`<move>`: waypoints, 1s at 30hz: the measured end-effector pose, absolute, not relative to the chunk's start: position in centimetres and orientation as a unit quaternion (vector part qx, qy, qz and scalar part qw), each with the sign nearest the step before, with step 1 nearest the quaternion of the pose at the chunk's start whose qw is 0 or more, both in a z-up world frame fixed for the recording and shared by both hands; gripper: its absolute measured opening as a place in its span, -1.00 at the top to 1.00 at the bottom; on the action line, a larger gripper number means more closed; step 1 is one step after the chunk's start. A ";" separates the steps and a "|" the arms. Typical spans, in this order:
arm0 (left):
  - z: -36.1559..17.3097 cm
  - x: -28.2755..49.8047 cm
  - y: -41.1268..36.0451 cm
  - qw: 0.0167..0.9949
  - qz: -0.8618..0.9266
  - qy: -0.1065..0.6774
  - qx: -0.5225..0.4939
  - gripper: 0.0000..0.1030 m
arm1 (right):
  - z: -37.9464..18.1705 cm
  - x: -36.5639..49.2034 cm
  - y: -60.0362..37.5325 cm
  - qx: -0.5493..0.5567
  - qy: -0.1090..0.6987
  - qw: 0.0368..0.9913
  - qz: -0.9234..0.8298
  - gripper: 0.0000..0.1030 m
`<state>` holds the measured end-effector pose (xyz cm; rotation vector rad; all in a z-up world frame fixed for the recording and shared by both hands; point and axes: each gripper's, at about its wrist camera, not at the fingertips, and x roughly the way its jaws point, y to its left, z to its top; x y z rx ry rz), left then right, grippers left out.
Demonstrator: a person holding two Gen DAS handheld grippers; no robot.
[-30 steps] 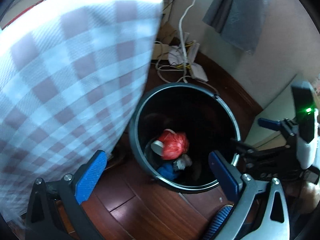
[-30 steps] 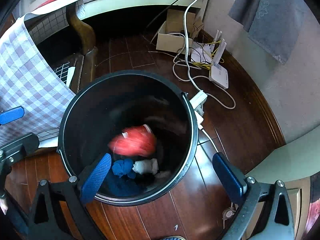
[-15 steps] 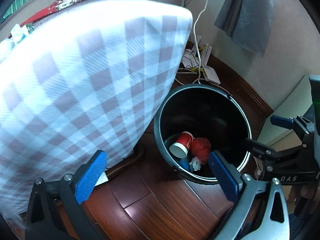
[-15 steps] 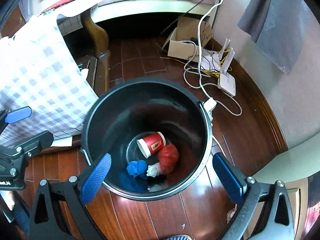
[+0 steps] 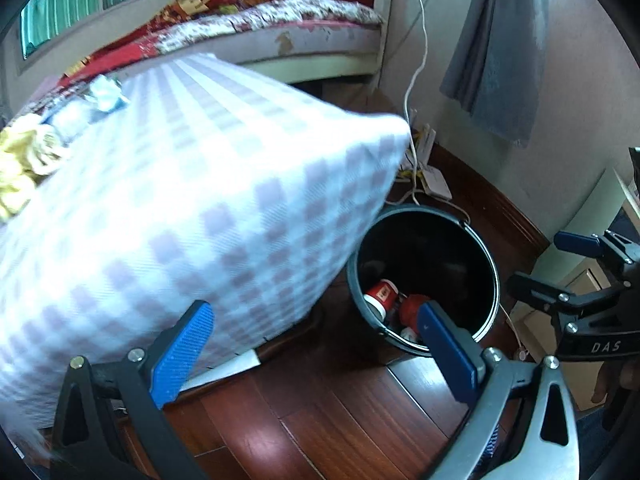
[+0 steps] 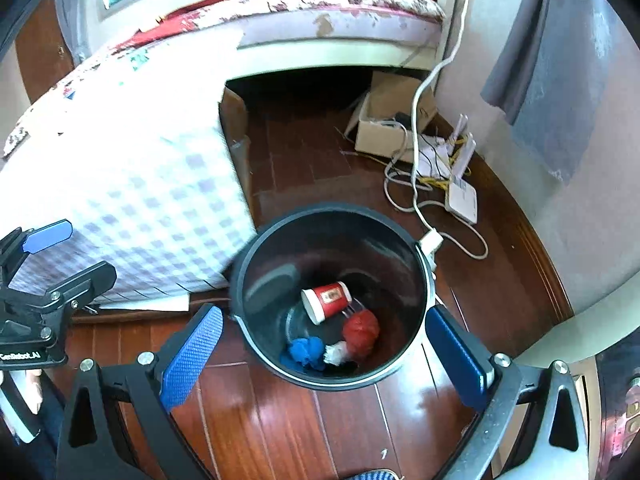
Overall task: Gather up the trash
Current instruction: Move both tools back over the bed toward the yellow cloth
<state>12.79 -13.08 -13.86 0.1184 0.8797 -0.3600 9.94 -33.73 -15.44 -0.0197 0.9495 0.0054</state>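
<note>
The floor is dark reddish wood planks, glossy with pale daylight glare. A table draped in a white-and-lilac checked cloth fills the left side, brightly lit on top. Behind it runs a bench-like seat with a worn floral cushion and a chipped pale front edge; a window sits above it. The wall on the right is plain and pale – a grey cloth hangs against it. By the baseboard lie a cardboard box, a white router and tangled cables.
</note>
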 end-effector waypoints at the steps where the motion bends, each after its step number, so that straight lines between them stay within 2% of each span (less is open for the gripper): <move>1: -13.4 12.6 -12.6 0.890 -0.170 0.419 0.057 -0.98 | -15.0 9.8 -33.3 -0.010 0.453 0.892 0.006 -0.98; 14: -8.7 11.3 -5.6 0.925 -0.107 0.363 0.027 -0.98 | -10.1 9.8 -25.7 -0.026 0.398 0.914 0.069 -0.98; 30: -6.8 11.6 5.7 0.944 -0.007 0.328 -0.017 -0.95 | -6.4 12.9 -15.1 -0.056 0.348 0.920 0.171 -0.98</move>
